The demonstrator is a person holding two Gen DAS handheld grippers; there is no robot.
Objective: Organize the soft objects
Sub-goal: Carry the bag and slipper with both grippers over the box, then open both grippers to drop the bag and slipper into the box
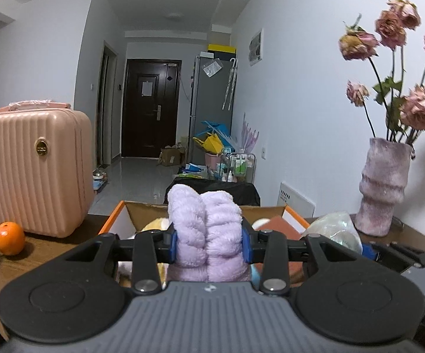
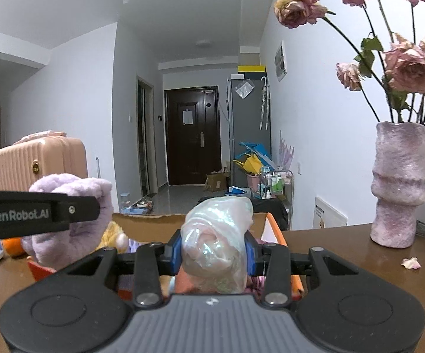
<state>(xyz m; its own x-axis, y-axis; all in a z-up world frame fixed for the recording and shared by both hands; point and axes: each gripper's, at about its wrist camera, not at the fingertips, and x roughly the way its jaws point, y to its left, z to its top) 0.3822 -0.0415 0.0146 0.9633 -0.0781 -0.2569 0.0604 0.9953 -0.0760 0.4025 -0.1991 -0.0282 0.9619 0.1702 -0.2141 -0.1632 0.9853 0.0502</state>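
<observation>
Obstacles: suitcase at nine o'clock, vase at three o'clock; bare counter between box and vase.

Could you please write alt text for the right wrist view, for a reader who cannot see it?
The right gripper is shut on a pearly plastic-wrapped soft item above an orange-edged cardboard box. At left, the left gripper holds a lilac plush towel; a vase of dried roses stands right.
</observation>
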